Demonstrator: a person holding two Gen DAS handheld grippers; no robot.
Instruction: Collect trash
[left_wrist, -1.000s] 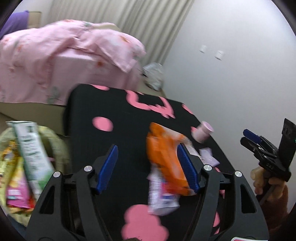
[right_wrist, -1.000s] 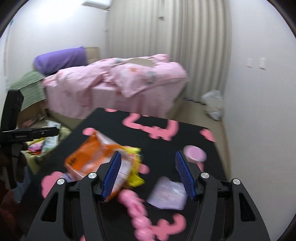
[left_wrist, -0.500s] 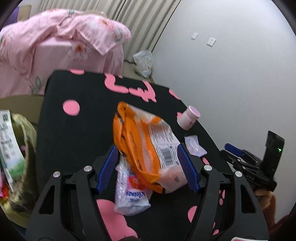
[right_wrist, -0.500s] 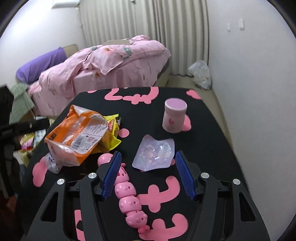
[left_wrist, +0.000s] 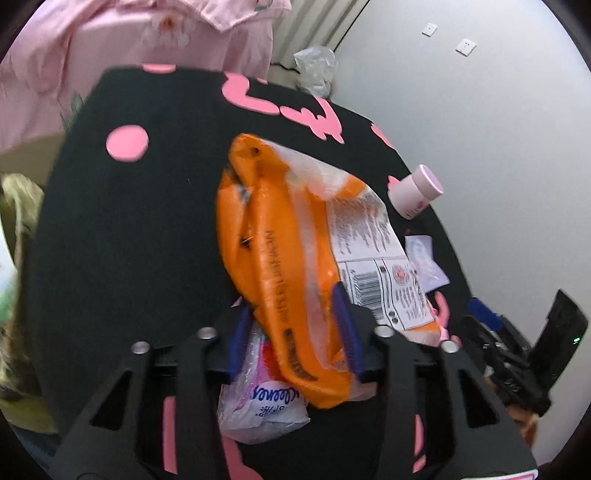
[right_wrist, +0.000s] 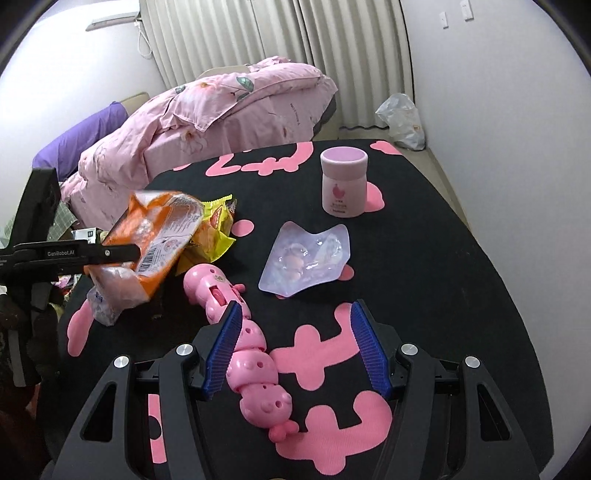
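narrowed, left hand-held gripper (left_wrist: 293, 334) pinches orange bag (left_wrist: 295, 258), half hiding tissue pack (left_wrist: 258, 410).

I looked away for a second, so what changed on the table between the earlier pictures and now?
The left gripper moved in over the orange snack bag and narrowed from wide open to shut on its lower end; the right wrist view shows the bag tilted up off the table. The right gripper dropped closer and stayed open, holding nothing. The pink jar, clear blister pack and pink caterpillar toy kept their places.
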